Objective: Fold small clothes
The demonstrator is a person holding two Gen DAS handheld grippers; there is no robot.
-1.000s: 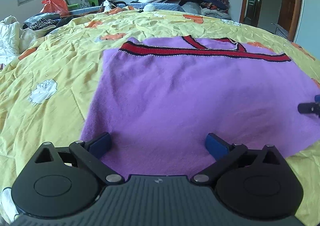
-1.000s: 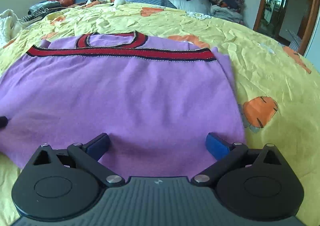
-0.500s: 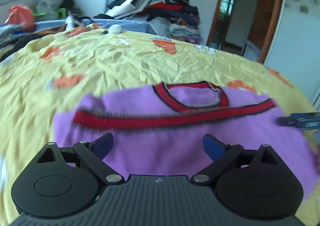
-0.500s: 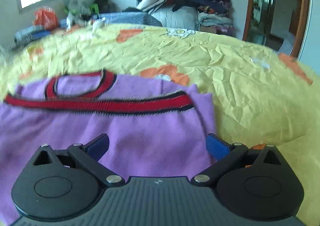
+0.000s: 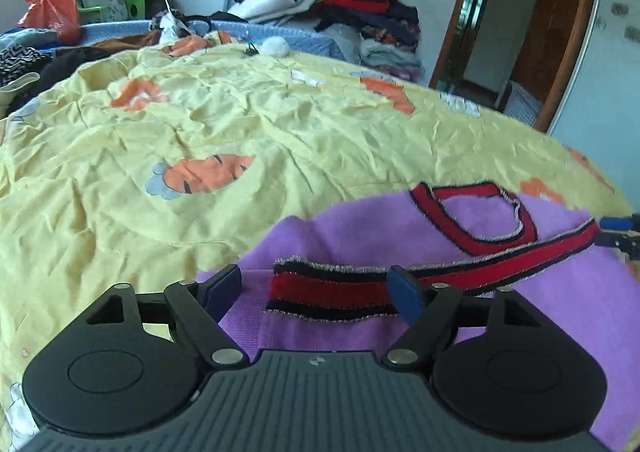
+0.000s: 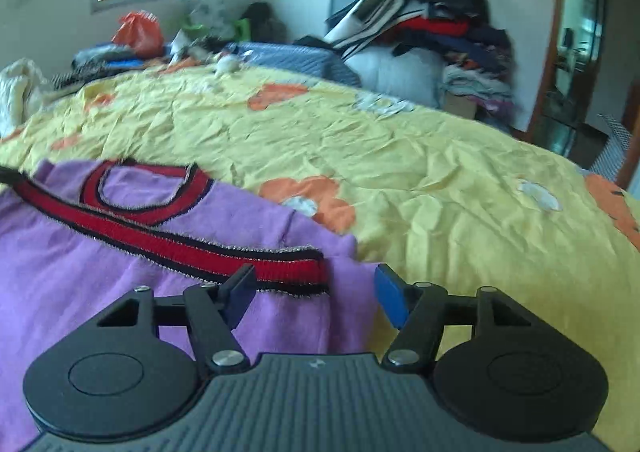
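Note:
A purple knitted garment [image 5: 540, 292] with a red-and-black striped band [image 5: 332, 292] lies flat on the yellow bedspread [image 5: 200, 124]. My left gripper [image 5: 316, 288] hovers over its far left corner. Its jaws are closing, the band's left end lies between them, and the pads are not pressing it. In the right wrist view the same garment [image 6: 80, 272] fills the lower left. My right gripper [image 6: 316, 292] is at the far right corner, jaws closing around the band's right end [image 6: 288, 272], still apart from it. The right gripper's tips [image 5: 616, 228] also show at the left wrist view's right edge.
A tall heap of clothes [image 5: 352, 0] stands behind the bed by the wall. An orange bag [image 5: 52, 12] and loose items lie at the far left under the window. A wooden doorway [image 5: 520, 32] is at the right. Yellow bedspread [image 6: 400, 156] stretches beyond the garment.
Both grippers have travelled forward across the purple garment, from its near hem to the striped band at the far edge. Both pairs of jaws have narrowed.

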